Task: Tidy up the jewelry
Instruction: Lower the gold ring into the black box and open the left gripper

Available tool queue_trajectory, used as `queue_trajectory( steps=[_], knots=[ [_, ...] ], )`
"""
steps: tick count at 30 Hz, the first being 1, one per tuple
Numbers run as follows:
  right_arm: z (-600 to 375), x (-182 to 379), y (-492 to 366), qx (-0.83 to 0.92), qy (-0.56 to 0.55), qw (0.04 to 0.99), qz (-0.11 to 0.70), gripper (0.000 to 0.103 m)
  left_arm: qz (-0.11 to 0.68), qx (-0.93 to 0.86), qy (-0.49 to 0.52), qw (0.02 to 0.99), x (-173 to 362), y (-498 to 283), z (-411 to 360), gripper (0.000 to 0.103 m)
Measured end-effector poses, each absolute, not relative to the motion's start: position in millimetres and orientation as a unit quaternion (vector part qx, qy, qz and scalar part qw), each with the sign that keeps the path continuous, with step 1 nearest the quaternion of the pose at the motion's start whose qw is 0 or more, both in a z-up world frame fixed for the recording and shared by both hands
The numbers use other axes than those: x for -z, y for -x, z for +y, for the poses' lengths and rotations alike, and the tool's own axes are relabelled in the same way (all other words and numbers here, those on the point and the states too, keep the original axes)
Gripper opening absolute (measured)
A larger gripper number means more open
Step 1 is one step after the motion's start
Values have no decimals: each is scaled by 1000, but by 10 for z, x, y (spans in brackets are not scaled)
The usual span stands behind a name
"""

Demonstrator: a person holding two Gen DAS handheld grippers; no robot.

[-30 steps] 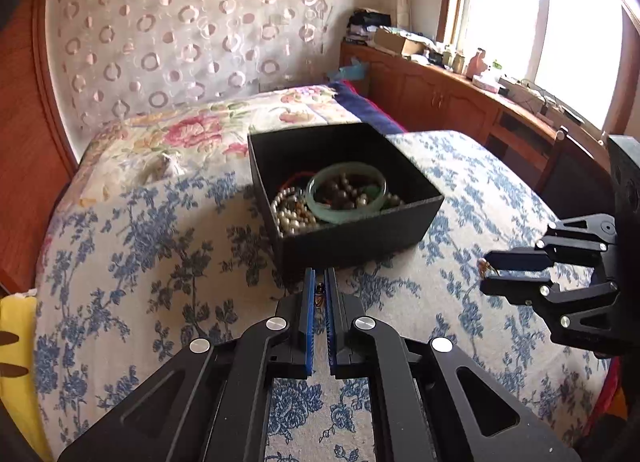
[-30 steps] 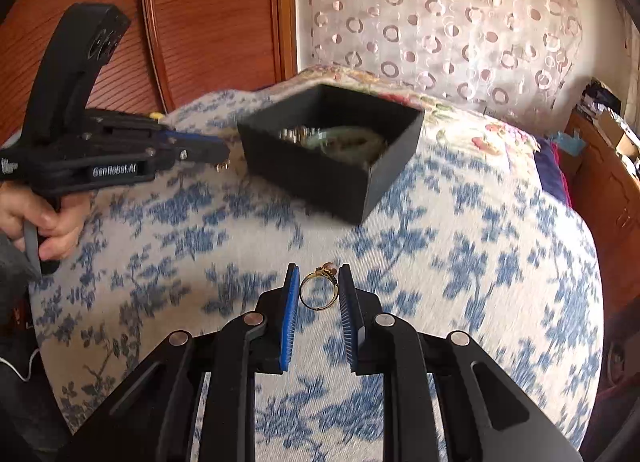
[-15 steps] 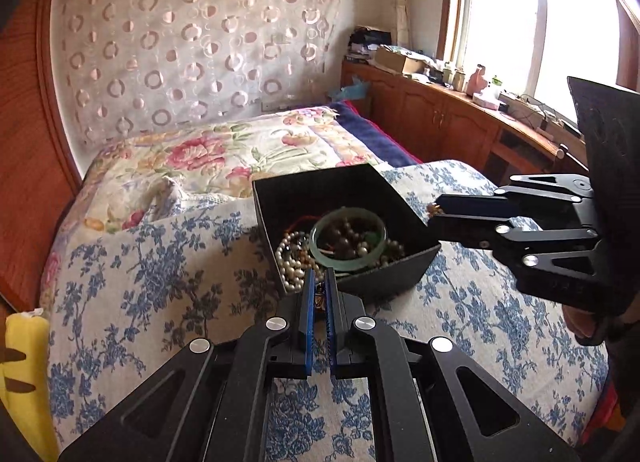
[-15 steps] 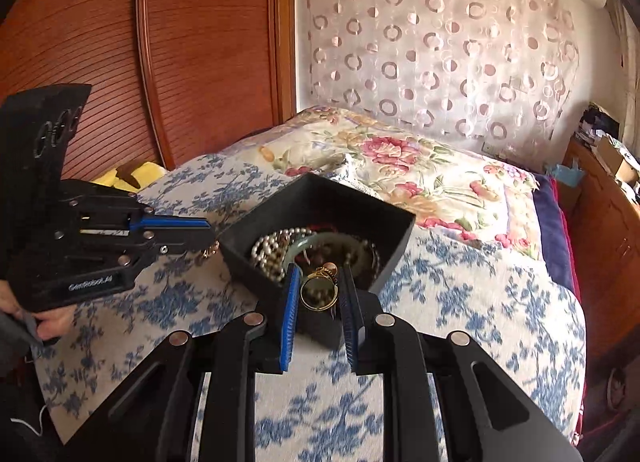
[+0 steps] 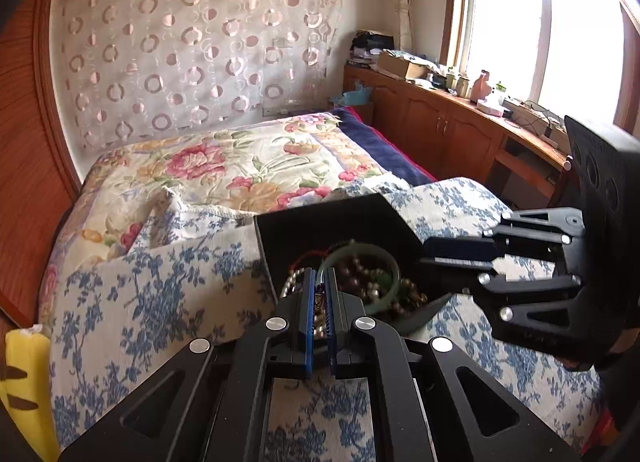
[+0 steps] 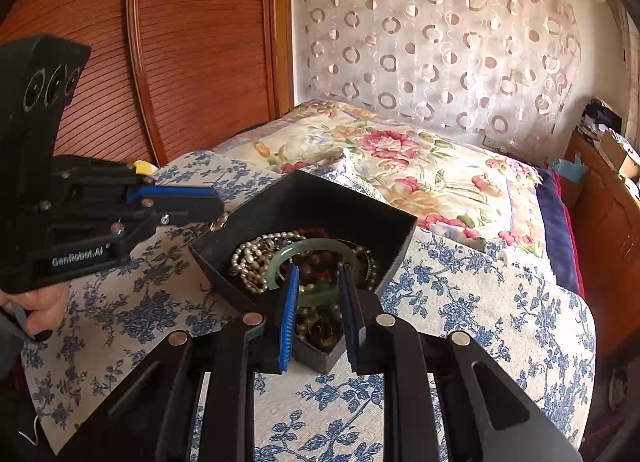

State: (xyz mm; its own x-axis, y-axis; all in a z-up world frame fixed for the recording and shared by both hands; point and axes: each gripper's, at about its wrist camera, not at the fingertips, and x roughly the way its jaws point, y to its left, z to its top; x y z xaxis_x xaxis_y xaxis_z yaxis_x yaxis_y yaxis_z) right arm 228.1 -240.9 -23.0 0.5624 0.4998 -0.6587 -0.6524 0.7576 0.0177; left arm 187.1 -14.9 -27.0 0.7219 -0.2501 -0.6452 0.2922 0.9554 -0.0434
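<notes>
Setting: a bed (image 5: 132,302) under a blue-flowered cloth, with a pink-flowered quilt (image 5: 224,169) beyond it and a wooden headboard (image 6: 192,41) behind.
Box: a black open box (image 6: 360,205) sits on the blue-flowered cloth, one corner toward the right wrist camera.
Box contents: a pale green bangle (image 6: 276,266), a pearl strand (image 6: 248,262) at its left, and dark brown beads (image 5: 360,278) inside the bangle's ring; all lie in one tangle.
Left gripper (image 5: 319,298): jaws almost fully together, blue pads nearly meeting. In the right wrist view a small gold-coloured piece (image 6: 219,221) shows at its tip, just over the box's left rim; what kind of piece it is cannot be told. In its own view the narrow gap between the pads holds something small and dark, too small to identify.
Right gripper (image 6: 316,294): jaws a little apart, above the near corner of the box. Jewelry in the box shows through the gap; whether the pads hold any piece cannot be told from either view.
Relative position: both grippers reach over the box from opposite sides, tips near each other but apart.
Person: a hand (image 6: 38,310) grips the left gripper's handle at the left edge of the right wrist view.
Room: a window (image 5: 540,21) and a cluttered wooden cabinet (image 5: 448,129) stand along the bed's far side.
</notes>
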Motion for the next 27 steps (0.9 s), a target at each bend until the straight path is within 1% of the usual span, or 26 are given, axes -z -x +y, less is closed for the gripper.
queue_trajectory(
  steps=[12, 21, 24, 26, 27],
  knots=[
    [-2681, 230, -2237, -310, 88, 885, 335, 23, 355, 137, -46, 924, 327, -2343, -322, 4],
    [-2820, 227, -2191, -299, 79, 890, 335, 23, 356, 131, -49, 924, 340, -2457, -406, 4],
    [-2831, 225, -2173, -296, 78, 891, 335, 23, 358, 132, -48, 923, 340, -2440, -409, 9],
    [-2826, 230, -2150, -295, 78, 892, 335, 23, 357, 132, -47, 924, 338, -2427, -404, 20],
    [-2820, 228, -2137, -295, 78, 892, 335, 23, 356, 131, -45, 924, 346, -2403, -398, 21]
  ],
)
